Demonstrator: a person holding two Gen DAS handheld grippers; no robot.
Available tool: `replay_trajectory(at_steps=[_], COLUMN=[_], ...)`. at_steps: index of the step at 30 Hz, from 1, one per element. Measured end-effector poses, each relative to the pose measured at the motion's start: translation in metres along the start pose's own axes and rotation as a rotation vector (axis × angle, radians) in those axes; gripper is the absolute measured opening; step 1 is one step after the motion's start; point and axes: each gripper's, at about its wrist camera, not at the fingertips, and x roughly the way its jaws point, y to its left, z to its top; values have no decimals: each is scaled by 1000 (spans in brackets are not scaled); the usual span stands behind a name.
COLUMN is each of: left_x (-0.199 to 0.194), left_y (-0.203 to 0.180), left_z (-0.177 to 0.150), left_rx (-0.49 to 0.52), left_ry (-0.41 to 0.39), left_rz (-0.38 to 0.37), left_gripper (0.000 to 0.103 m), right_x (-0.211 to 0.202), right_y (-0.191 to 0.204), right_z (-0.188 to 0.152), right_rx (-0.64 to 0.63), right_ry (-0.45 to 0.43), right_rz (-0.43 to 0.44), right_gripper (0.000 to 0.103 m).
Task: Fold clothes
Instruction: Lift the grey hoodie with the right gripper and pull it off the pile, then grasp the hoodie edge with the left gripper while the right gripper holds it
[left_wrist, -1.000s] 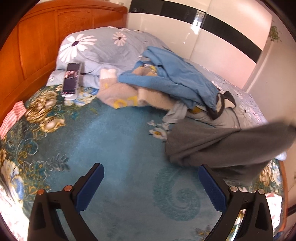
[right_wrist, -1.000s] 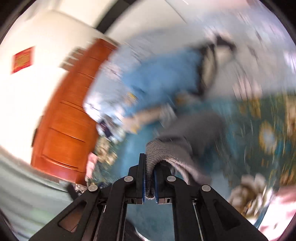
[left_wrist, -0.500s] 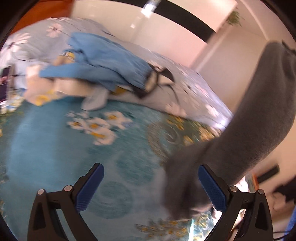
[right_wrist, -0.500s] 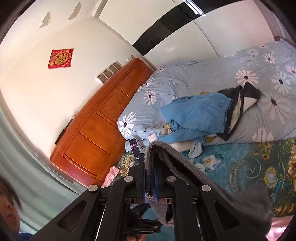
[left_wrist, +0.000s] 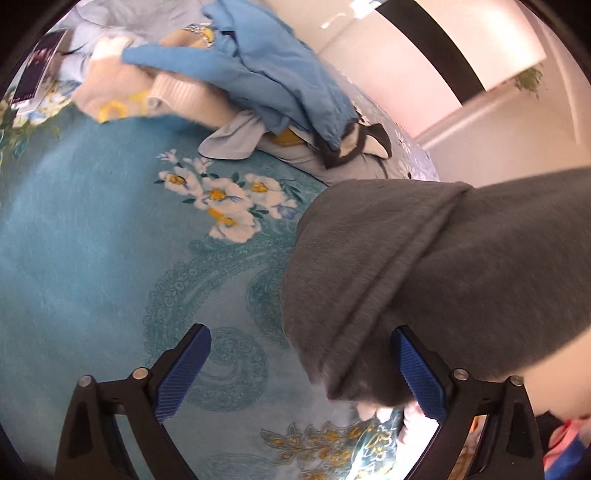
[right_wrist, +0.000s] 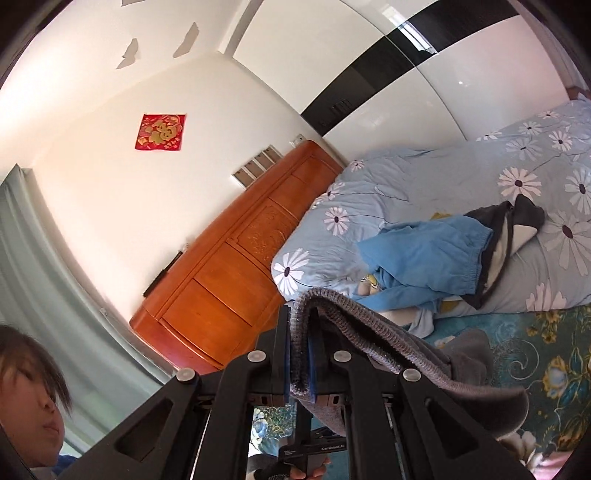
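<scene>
Grey garment (right_wrist: 369, 332) in right claw (right_wrist: 300, 354)

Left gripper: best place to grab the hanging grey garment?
The grey garment hangs from the shut right gripper. Bring the open left gripper rightward onto the lower hanging edge, which droops near its right finger.

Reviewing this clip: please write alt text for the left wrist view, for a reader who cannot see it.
A grey fleece garment hangs down at right, its lower end between the open left gripper's blue-padded fingers above a teal floral bedspread. Behind lies a heap of clothes topped by a blue garment and a cream knit sweater.
</scene>
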Motion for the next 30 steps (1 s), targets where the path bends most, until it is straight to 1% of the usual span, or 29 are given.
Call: replay_trajectory(at_steps=[2,3,4,5,6,7,8,9,10,11,13,16,18,21,23,24,26,28,30], left_x=[1,1,2,4,7,9,10,12,12,12,6,-22,-59,-123,-154,-166,-169,-151,-123], left_y=[-6,-9,-11,-13,-14,-14,-14,-15,-14,-12,-4,27,51,79,96,105,123,143,162], left_z=[4,6,8,11,13,14,14,15,16,17,22,38,54,66,66,64,55,37,14], left_rx=[38,56,63,66,67,65,62,60,61,56,22,-103,-203,-305,-349,-367,-391,-420,-454], left_ry=[1,4,11,20,28,35,42,47,49,46,25,-63,-167,-341,-416,-439,-422,-341,-233], left_rz=[17,24,27,32,35,31,23,19,24,31,37,25,12,-11,-12,-6,27,88,149], left_gripper=[92,87,85,76,66,59,46,29,21,9,7,6,6,6,6,6,6,6,6], right_x=[-1,-2,-2,-2,-3,-2,-2,-1,0,1,1,-4,-9,-13,-13,-11,-1,12,25], right_y=[4,7,8,7,6,5,3,0,-2,-4,-10,-28,-39,-50,-55,-58,-67,-81,-99], right_z=[-1,-2,-3,-4,-5,-5,-6,-7,-8,-9,-10,-10,-11,-14,-18,-20,-29,-44,-64], right_rx=[-8,-15,-16,-14,-10,-4,3,10,15,19,25,77,122,169,183,190,215,252,300], right_ry=[4,5,3,3,3,4,8,14,19,22,19,-11,-35,-67,-74,-68,-21,34,94], right_rz=[13,13,9,6,5,2,-2,-4,-9,-16,-33,-43,-34,1,13,10,-15,-48,-99], right_gripper=[7,7,7,7,7,7,7,7,7,7,7,7,7,7,7,7,7,7,7])
